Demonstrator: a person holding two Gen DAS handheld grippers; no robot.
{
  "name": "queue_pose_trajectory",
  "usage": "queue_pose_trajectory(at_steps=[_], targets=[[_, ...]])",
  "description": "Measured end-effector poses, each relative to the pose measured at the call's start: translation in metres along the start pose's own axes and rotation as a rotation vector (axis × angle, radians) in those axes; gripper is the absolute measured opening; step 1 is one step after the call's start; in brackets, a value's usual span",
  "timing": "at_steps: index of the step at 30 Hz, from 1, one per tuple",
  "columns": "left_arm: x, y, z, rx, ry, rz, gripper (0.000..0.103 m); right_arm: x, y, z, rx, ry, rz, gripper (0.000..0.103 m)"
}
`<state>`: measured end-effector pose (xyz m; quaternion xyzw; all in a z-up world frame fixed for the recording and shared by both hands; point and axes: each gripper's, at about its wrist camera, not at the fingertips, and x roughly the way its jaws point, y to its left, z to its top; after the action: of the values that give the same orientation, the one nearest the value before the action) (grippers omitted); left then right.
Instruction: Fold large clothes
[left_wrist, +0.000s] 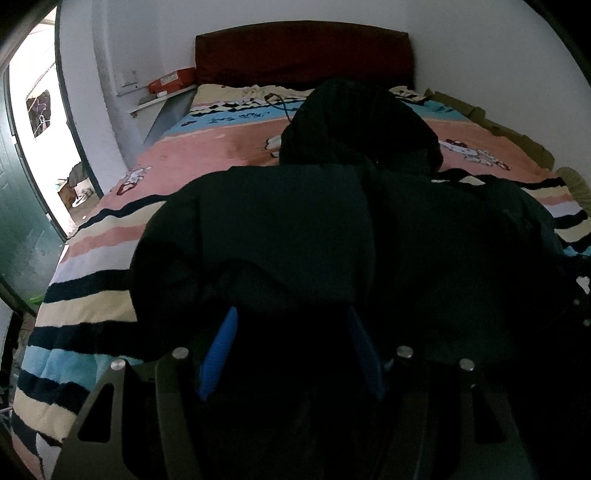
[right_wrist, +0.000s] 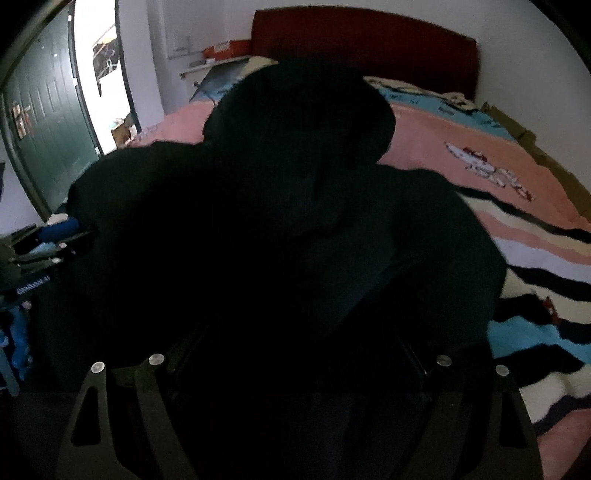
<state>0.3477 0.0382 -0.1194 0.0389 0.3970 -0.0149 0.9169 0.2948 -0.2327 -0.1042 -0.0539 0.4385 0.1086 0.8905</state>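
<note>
Legible text: one item. White lettering, apparently "GenRobot.AI", stood on the dark body of the left gripper, seen in the right wrist view. Dark script on the blue band of the blanket, near the bed's head edge, was unreadable.

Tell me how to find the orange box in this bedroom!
Start at the dark red headboard at the far end of the bed. Look just left of it, where a narrow white shelf sticks out from the wall. The orange box lies flat on that shelf, the only bright orange thing against the pale wall.
</note>
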Motion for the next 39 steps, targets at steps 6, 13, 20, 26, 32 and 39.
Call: queue_pose_trajectory(at_steps=[6,13,20,26,32,39], targets=[[-0.016,0.007,0.009,-0.019,-0.042,0.001,0.060,-0.025,0.002,0.013,-0.010,-0.079,-0.004,0.085],[0.002,0.009,0.021,-0.034,-0.037,0.025,0.060,-0.004,0.013,0.026,-0.038,-0.079,0.005,0.085],[0.025,0.003,0.013,-0.004,-0.015,0.049,0.061,0.029,0.009,0.018,-0.020,-0.014,0.018,0.086],[0.027,0.004,0.011,0.000,-0.009,0.050,0.061,0.031,0.009,0.016,-0.018,-0.008,0.023,0.087],[0.029,0.005,0.010,0.000,-0.003,0.047,0.061,0.014,0.005,0.015,-0.010,-0.045,0.015,0.087],[0.031,0.005,0.009,0.001,0.004,0.043,0.061,0.022,-0.019,0.006,0.061,-0.001,0.001,0.087]])
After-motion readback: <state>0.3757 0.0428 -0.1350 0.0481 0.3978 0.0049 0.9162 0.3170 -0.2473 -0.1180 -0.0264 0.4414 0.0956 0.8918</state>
